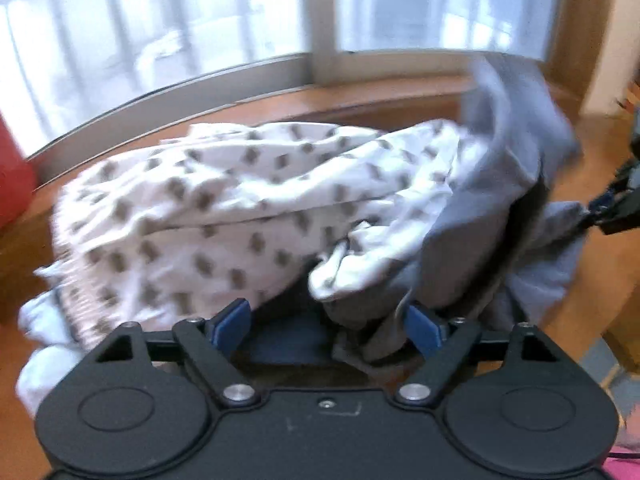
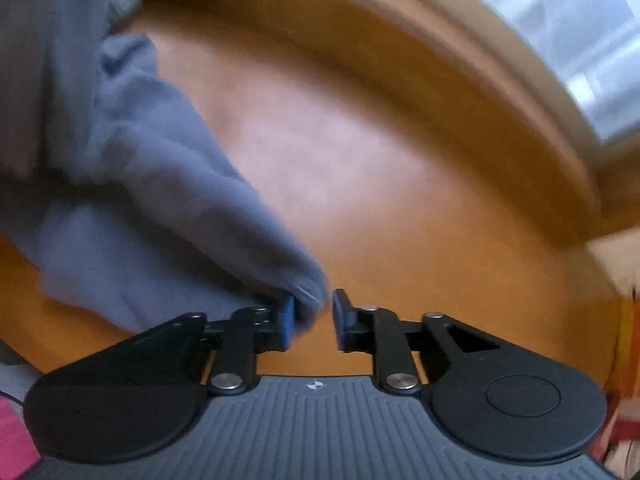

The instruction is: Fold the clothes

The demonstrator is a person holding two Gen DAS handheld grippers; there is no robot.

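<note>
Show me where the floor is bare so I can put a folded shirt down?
The wood floor is bare between the grey garment and the window sill, ahead of the right gripper. Crowded: the patterned white cloth heaped against the grey garment, before the left gripper.

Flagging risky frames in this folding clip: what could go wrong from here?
1. The right gripper has only a corner of the grey garment between its fingers, with a gap showing; the cloth could slip out.
2. The grey garment drapes over the patterned white garment by the left gripper, so pulling may drag both off the wooden floor pile together.
3. Both views are motion-blurred, so grip contact is hard to confirm.
</note>
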